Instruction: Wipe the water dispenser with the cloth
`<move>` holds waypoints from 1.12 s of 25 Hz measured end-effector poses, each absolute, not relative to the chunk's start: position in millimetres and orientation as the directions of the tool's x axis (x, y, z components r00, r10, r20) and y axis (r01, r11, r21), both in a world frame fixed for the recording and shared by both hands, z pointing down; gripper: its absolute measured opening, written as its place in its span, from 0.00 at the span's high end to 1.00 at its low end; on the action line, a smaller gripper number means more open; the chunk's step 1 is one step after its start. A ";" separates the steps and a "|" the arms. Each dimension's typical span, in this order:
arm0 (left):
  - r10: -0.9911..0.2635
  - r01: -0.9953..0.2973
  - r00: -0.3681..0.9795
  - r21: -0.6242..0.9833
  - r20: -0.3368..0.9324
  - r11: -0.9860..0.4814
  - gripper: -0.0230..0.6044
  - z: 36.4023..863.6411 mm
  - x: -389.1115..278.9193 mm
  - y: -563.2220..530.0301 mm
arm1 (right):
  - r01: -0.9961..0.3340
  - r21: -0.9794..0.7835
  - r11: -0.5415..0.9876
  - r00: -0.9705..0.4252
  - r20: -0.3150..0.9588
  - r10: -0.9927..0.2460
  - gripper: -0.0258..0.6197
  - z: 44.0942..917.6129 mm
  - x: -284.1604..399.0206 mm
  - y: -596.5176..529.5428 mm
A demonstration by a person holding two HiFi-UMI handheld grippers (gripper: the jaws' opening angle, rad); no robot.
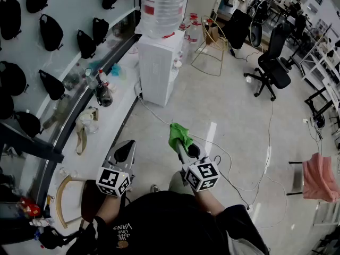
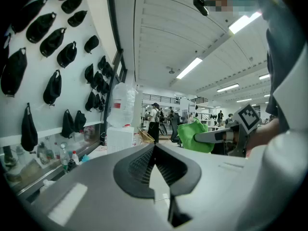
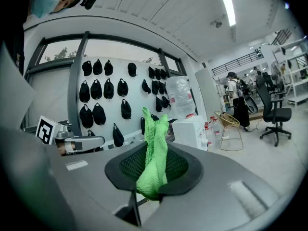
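The white water dispenser [image 1: 156,68] stands against the left wall some way ahead, with a clear bottle [image 1: 162,4] on top. My right gripper [image 1: 181,145] is shut on a green cloth [image 1: 179,136], which sticks up out of its jaws above the floor. In the right gripper view the cloth [image 3: 155,153] hangs pinched between the jaws, and the dispenser [image 3: 190,131] is far behind it. My left gripper [image 1: 124,153] is shut and holds nothing, level with the right one and to its left. From the left gripper view the dispenser [image 2: 120,138] and the cloth [image 2: 195,136] both show.
A ledge [image 1: 114,108] along the left wall carries bottles [image 1: 101,89] and clutter, with black bags [image 1: 51,31] hung above. A cable [image 1: 234,163] runs across the floor. A gold wire stool [image 1: 208,47], office chairs [image 1: 273,62] and a pink cloth [image 1: 320,177] on a stand are to the right.
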State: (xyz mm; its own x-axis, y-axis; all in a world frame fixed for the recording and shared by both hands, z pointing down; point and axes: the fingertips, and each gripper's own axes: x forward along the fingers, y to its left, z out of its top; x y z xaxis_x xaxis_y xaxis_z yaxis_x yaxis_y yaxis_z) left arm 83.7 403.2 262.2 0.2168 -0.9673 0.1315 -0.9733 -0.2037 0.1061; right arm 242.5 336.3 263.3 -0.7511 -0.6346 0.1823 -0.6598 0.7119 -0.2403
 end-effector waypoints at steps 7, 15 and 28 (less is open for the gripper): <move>-0.971 -0.973 0.200 0.143 0.131 -0.182 0.96 265.7 64.3 393.0 | -0.665 -0.262 0.700 -0.747 0.206 -0.632 0.84 268.4 224.1 316.0; -0.980 -0.980 0.127 0.170 0.153 -0.101 0.96 282.8 19.5 345.7 | -0.635 -0.287 0.717 -0.773 0.239 -0.588 0.84 290.6 185.3 254.1; -0.982 -0.988 0.065 0.147 0.177 -0.039 0.96 283.2 -39.9 206.8 | -0.585 -0.280 0.761 -0.809 0.267 -0.524 0.84 304.6 111.5 95.9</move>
State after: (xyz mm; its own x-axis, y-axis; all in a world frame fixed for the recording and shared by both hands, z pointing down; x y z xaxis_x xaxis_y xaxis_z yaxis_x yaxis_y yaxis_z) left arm -39.9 206.8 283.2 0.0652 -0.9821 0.1768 -0.9883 -0.0391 0.1472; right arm 111.5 95.9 304.6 -0.8089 -0.5238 0.2671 -0.5853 0.7610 -0.2798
